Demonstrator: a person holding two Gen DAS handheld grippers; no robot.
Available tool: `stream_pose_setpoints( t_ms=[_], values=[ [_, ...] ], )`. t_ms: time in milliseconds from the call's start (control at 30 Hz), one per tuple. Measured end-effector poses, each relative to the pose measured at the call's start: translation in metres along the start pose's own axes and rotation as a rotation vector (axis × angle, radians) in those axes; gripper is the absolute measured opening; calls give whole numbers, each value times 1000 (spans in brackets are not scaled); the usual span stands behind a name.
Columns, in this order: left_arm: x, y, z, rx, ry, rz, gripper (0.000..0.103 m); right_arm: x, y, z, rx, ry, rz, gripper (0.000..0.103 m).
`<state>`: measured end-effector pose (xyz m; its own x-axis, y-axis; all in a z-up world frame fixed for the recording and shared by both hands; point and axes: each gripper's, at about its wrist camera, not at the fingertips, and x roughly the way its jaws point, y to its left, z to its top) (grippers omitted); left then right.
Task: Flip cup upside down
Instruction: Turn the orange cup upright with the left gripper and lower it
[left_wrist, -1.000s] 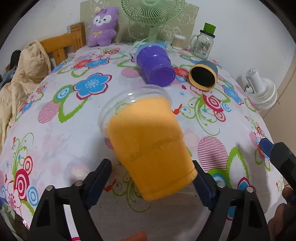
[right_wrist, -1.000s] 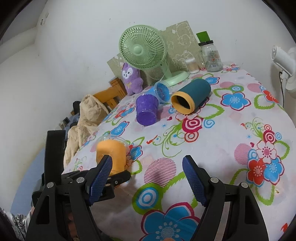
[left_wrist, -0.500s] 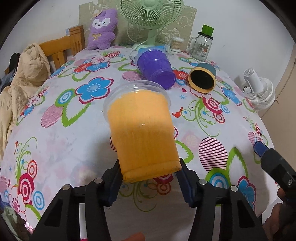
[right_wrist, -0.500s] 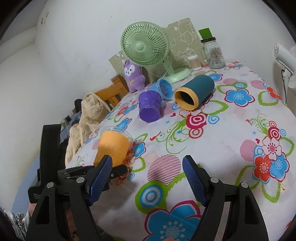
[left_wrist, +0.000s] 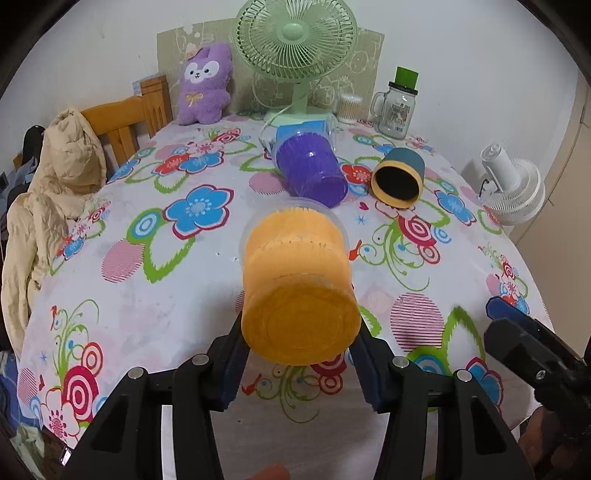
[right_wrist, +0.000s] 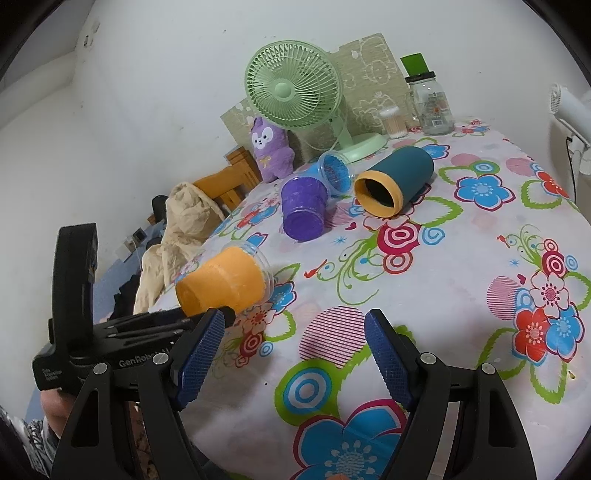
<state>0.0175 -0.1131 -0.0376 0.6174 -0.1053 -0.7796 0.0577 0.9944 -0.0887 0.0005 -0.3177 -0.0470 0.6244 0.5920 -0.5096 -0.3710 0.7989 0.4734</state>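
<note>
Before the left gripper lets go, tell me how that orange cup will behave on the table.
The orange cup is round and tapered, so released sideways it would probably roll in a curve. It looks like thin plastic, likely light and squashable. The left gripper grips near its base.

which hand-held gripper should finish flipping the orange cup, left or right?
Left. The left hand-held gripper is already shut on the orange cup, holding it near its base, tilted on its side above the table. The right hand-held gripper is open, holds nothing and sits off to the side of the cup.
</note>
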Motion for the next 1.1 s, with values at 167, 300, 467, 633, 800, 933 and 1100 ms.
stream_pose_setpoints(
  t_ms=[167, 300, 467, 633, 800, 933, 1100],
  values=[
    [-4, 1, 1, -4, -16, -3, 53, 1, 1, 0, -4, 2, 1, 81],
    [-11, 2, 3, -5, -38, 0, 53, 2, 2, 0, -9, 4, 4, 81],
    [-19, 4, 8, -5, -63, -1, 53, 4, 3, 0, -14, 9, 6, 81],
    [-24, 3, 11, 2, -68, -4, 53, 6, 4, 1, -12, 12, 3, 81],
    [-26, 3, 11, 12, -52, -8, 53, 7, 5, 1, -15, 15, 5, 81],
    [-28, 4, 12, 15, -41, -9, 53, 9, 5, 1, -13, 21, 6, 81],
    [-29, 2, 10, 20, -21, -31, 48, 11, 7, 1, -19, 26, 10, 81]
  ],
)
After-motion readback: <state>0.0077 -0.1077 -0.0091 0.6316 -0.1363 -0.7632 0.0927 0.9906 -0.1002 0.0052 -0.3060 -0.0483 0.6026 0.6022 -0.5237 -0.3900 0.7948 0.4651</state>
